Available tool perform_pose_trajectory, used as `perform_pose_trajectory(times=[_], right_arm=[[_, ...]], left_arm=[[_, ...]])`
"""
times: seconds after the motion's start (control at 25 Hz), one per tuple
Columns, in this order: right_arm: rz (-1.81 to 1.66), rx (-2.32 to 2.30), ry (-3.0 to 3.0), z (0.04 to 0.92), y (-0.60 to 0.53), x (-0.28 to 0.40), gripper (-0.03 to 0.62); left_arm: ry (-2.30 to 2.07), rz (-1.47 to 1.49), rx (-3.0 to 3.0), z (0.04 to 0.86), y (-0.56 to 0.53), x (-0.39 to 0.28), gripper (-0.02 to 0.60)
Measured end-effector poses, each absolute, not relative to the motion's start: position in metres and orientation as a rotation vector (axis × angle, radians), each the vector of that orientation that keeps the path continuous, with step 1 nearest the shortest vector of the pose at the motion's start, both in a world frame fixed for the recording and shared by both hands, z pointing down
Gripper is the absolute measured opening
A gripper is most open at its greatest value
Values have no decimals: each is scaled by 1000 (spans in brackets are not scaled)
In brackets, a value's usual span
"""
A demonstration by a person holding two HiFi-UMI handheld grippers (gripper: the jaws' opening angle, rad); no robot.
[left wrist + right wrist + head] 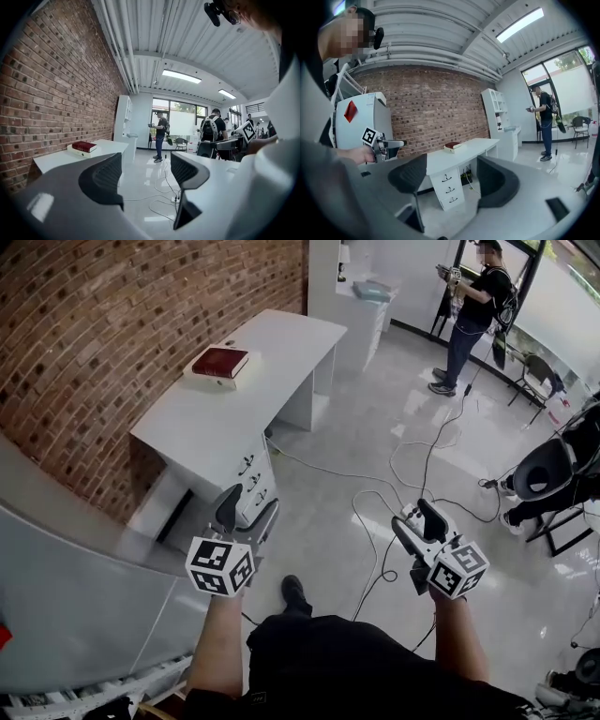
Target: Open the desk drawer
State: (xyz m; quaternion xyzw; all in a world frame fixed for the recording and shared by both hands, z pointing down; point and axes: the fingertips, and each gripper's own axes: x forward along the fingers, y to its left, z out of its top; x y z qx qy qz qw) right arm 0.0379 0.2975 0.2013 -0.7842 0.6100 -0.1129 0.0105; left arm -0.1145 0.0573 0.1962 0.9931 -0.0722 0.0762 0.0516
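A white desk (216, 418) stands against the brick wall, with three shut drawers (251, 482) stacked at its near end. In the right gripper view the drawers (446, 188) show small dark handles. My left gripper (246, 512) is open and empty, held in the air just short of the drawer fronts. My right gripper (419, 526) is also open and empty, out over the floor to the right. The left gripper view (145, 180) looks past the desk along the room. The right gripper view (451, 180) faces the drawers from a distance.
A red book (220, 362) lies on a white one on the desk. Cables (389, 512) trail over the floor. A large white cabinet (66, 596) stands at my left. A person (473, 306) stands far back, and a chair (544, 470) is at right.
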Motion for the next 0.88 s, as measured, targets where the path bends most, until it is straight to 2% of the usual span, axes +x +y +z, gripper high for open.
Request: perform_pose_trajectory(times=[0.36, 0.88], right_arm=[[-351, -2381, 2029, 190, 147, 70, 302], [-478, -2293, 2181, 217, 34, 79, 301]], left_arm=[[-207, 284, 2970, 212, -54, -76, 318], [-244, 275, 2889, 231, -131, -68, 318]])
